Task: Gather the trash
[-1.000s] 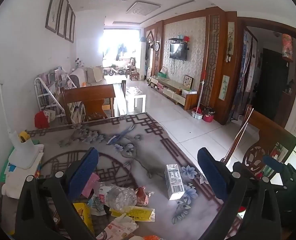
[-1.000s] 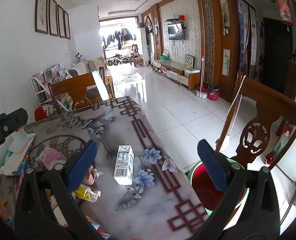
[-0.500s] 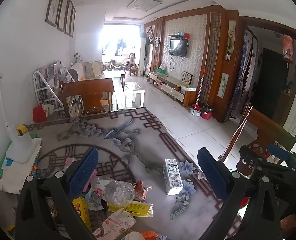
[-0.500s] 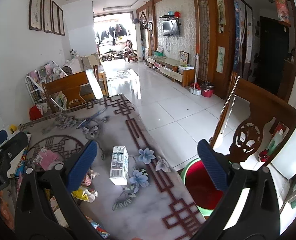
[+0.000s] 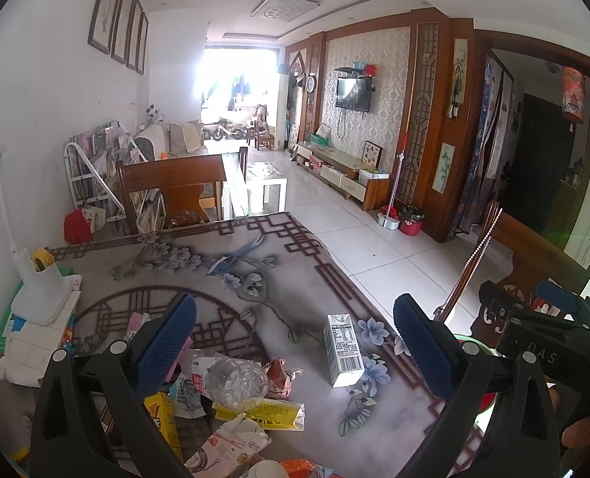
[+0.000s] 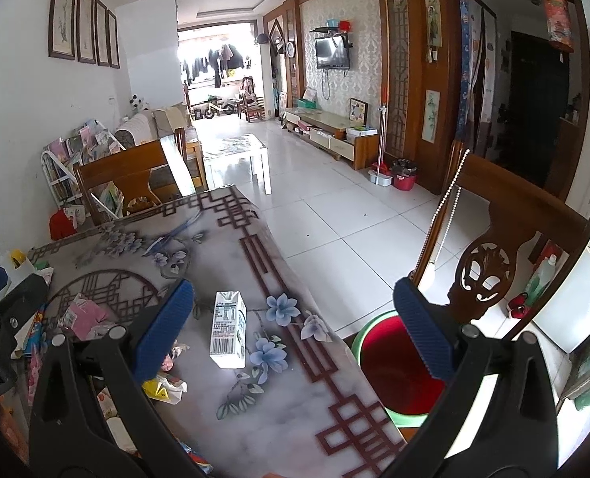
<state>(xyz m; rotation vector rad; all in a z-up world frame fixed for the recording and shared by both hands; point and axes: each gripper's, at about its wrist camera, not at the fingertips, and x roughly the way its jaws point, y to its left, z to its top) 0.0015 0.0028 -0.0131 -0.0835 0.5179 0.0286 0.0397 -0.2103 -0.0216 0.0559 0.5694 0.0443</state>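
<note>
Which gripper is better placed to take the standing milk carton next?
Right, probably. The milk carton stands between the open right gripper fingers, beside the bin; the left gripper faces the wrapper pile.

Marble-patterned table (image 5: 295,279) with brown lattice border, blue flower print. Carved wooden chair (image 6: 506,247) beside table's right edge, bead string (image 6: 446,215) hanging off its post. Second wooden chair (image 5: 175,191) at far end. Magazine rack (image 5: 92,163) against white wall, four framed pictures (image 5: 120,28) above. Wall-mounted television (image 6: 333,52) over low cabinet (image 6: 331,135). White coffee table (image 6: 239,151) on tiled floor.
</note>
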